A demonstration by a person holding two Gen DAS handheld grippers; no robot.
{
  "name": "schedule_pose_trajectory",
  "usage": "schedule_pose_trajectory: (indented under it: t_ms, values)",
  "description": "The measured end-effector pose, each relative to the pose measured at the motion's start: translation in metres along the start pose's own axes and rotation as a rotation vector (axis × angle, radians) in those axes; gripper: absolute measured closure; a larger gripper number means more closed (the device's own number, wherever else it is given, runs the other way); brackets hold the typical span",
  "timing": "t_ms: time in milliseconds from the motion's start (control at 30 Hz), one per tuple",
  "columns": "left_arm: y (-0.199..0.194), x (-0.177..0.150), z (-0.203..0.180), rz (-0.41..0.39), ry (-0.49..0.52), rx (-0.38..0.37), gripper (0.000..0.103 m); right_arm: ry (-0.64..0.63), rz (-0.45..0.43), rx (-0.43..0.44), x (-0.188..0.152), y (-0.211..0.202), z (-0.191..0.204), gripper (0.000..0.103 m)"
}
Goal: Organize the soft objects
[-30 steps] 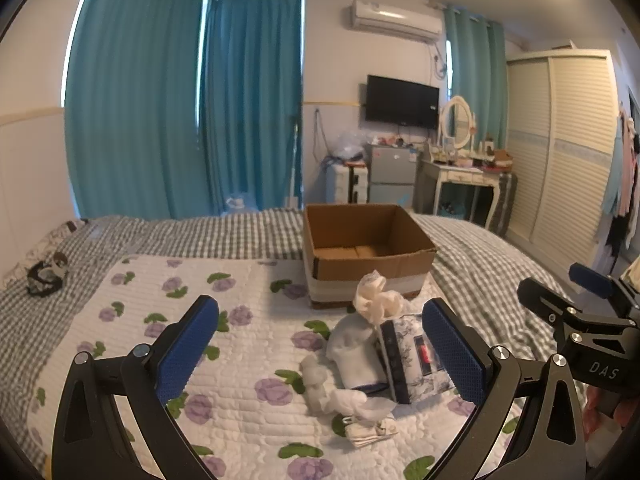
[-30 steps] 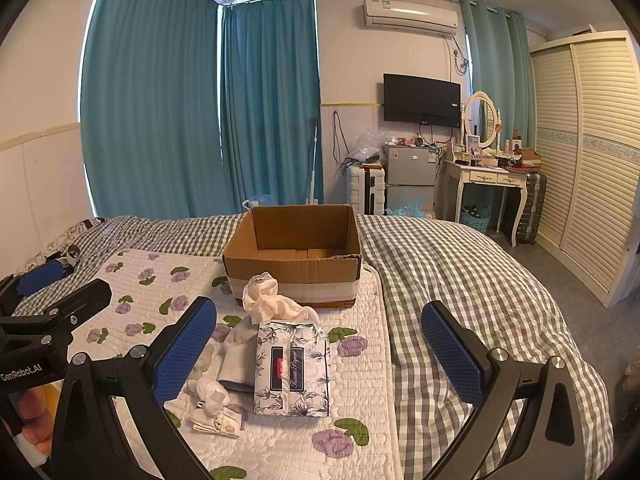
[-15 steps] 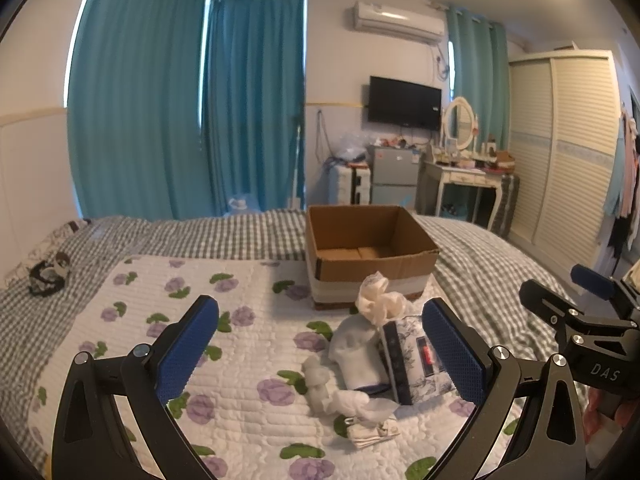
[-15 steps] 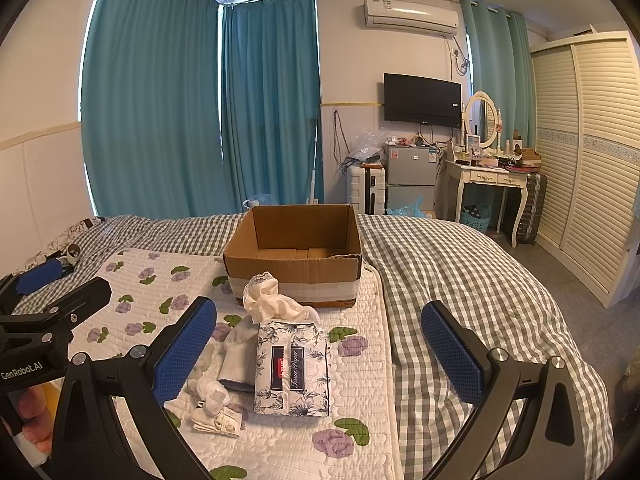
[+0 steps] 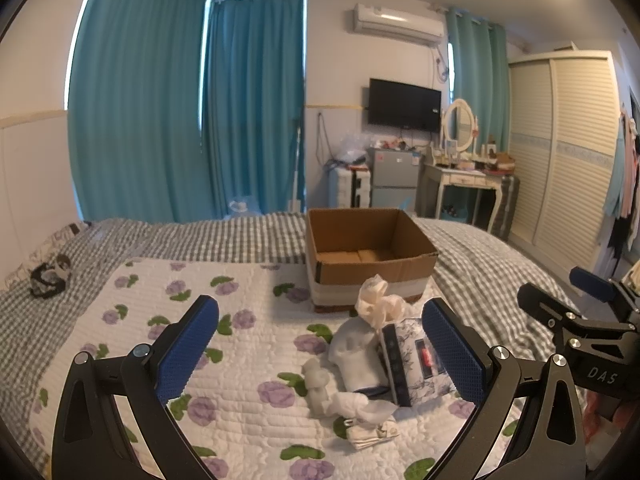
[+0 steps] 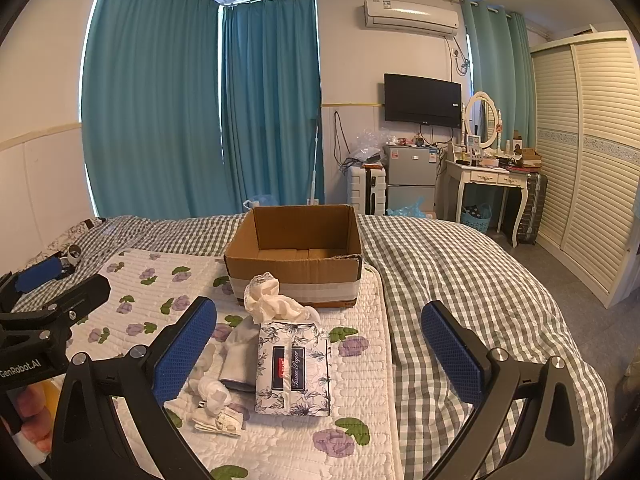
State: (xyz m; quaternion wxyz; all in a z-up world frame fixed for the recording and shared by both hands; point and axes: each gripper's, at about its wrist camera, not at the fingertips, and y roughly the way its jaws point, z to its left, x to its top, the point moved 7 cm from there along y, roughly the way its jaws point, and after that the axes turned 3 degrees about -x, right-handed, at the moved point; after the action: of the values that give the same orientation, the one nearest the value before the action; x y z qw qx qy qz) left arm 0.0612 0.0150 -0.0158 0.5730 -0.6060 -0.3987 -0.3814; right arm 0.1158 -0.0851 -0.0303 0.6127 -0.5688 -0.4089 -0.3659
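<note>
White and cream cloth makes up most of my pile: a crumpled cream rag (image 6: 269, 299) sits on the far end of a floral tissue pack (image 6: 294, 368), a folded pale cloth (image 6: 239, 350) lies against the pack's left side, and a few small white bundles (image 6: 214, 394) trail off at the near-left corner. All of it rests on the quilted flower-print pad (image 6: 152, 280) spread over the grey checked bedcover (image 6: 460, 280). Just past the pile stands an open cardboard box (image 6: 296, 258) with white tape round its base; I see only bare cardboard floor inside. From my left camera the same pile sits right of centre, the tissue pack (image 5: 416, 360) partly behind my right-hand pad, the box (image 5: 370, 256) behind it. My left gripper (image 5: 320, 356) hangs above the pad with its blue pads spread wide, holding nothing. My right gripper (image 6: 316, 356) is likewise spread wide and empty, the tissue pack showing between its fingers. Each gripper shows at the edge of the other's view. A small dark bundle (image 5: 50, 280) lies far left on the bedcover. Beyond the bed: teal curtains (image 6: 200, 112), a wall television (image 6: 423, 100), a white dressing table (image 6: 486, 178) and a slatted wardrobe (image 6: 588, 152).
</note>
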Motion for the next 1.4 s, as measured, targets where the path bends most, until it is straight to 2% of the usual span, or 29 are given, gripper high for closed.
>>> schedule_pose_trajectory:
  t_ms: [367,500,600,700,833,1000,1100,1233,1267,1300,1400]
  values:
    - [-0.007,0.002,-0.003,-0.022,0.009,0.015,0.000,-0.005,-0.008,0.004,0.003,-0.007,0.000,0.000]
    - [0.009,-0.011,0.003,0.030,0.001,0.046,0.000,0.002,0.043,-0.023,-0.006,0.002,-0.001,0.000]
    - [0.031,-0.031,0.011,0.105,-0.029,0.055,0.000,-0.002,0.116,-0.025,-0.023,0.022,0.002,0.000]
    - [0.048,-0.054,0.014,0.166,-0.043,0.060,0.000,-0.019,0.239,-0.048,-0.051,0.051,0.005,0.000]
    - [0.072,-0.083,0.011,0.247,-0.035,0.041,0.000,0.005,0.364,-0.007,-0.087,0.088,0.010,0.000]
    - [0.096,-0.111,0.017,0.336,-0.021,0.065,0.000,0.032,0.433,0.020,-0.101,0.117,0.013,0.000]
    - [0.109,-0.125,0.020,0.387,-0.031,0.056,0.000,0.059,0.474,0.043,-0.106,0.132,0.015,0.001]
    - [0.113,-0.130,0.020,0.406,-0.046,0.026,0.000,0.065,0.514,0.074,-0.117,0.148,0.024,0.005]
    - [0.114,-0.130,0.019,0.410,-0.046,0.018,0.000,0.057,0.520,0.080,-0.120,0.150,0.027,0.010]
    - [0.113,-0.131,0.015,0.417,-0.038,0.003,0.001,0.051,0.517,0.078,-0.122,0.152,0.030,0.022]
    - [0.115,-0.132,0.009,0.425,-0.011,-0.013,0.001,0.069,0.496,0.066,-0.123,0.149,0.026,0.028]
